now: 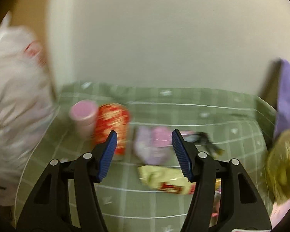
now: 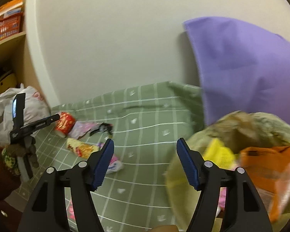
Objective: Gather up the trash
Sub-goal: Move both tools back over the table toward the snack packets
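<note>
On green checked cloth (image 1: 164, 203), blurred crumpled pink wrapper (image 1: 154, 147), yellow-green packet (image 1: 164, 179).

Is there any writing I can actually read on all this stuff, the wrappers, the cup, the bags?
None can be read.
Red cup: gold print, blurred.
Yellow wrapper: red marks, blurred.
White plastic bag: red mark, too blurred.
Left gripper: small pale lettering on its arm, too small.
Orange boxes on the shelf: rows of print, too small.
Orange packet in the trash bag: dark mark, blurred.
</note>
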Action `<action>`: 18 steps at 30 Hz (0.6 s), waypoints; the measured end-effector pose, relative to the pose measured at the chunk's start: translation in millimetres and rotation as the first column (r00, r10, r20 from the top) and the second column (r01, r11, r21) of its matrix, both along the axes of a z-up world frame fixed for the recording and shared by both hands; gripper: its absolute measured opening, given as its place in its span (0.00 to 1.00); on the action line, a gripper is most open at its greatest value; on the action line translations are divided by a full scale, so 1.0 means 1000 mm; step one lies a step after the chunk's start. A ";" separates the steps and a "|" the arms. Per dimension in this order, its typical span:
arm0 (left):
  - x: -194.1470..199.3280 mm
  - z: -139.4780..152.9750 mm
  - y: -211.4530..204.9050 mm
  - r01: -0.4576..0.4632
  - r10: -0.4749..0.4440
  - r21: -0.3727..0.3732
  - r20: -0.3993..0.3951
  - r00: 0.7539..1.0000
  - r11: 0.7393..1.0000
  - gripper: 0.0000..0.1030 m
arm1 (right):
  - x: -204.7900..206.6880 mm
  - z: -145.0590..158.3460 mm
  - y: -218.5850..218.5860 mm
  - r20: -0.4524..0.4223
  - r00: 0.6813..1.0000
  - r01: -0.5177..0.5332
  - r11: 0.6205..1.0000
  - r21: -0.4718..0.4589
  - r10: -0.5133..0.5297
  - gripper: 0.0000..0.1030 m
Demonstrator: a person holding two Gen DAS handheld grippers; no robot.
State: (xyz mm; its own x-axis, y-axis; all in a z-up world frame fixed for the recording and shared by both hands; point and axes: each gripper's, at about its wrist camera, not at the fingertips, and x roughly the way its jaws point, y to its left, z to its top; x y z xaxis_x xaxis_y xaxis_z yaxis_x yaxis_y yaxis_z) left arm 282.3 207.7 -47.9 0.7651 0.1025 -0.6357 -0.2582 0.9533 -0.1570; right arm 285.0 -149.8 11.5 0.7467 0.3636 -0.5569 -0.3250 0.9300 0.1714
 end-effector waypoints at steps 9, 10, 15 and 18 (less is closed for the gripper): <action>-0.006 -0.019 -0.013 0.146 -0.148 -0.045 -0.049 0.988 0.988 0.58 | 0.011 -0.031 0.042 -0.094 0.987 -0.138 0.987 -0.081 0.130 0.62; -0.006 -0.022 -0.017 0.164 -0.167 -0.055 -0.055 0.984 0.985 0.58 | 0.013 -0.035 0.044 -0.102 0.985 -0.145 0.987 -0.069 0.138 0.62; 0.026 -0.028 -0.054 0.292 -0.292 -0.005 -0.093 0.952 0.956 0.58 | 0.020 -0.054 0.051 -0.156 0.976 -0.162 0.985 -0.055 0.151 0.62; 0.053 -0.044 -0.064 0.350 -0.357 -0.067 -0.157 0.921 0.934 0.58 | 0.016 -0.062 0.058 -0.157 0.975 -0.172 0.982 -0.073 0.159 0.62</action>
State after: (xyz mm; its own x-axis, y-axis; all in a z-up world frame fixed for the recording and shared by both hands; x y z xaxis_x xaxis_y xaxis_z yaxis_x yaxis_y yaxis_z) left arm 335.0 143.8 -92.1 0.6322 -0.1812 -0.7533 0.0695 0.9816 -0.1778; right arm 301.5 -92.2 -50.2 0.5857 0.4212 -0.6925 -0.4519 0.8790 0.1523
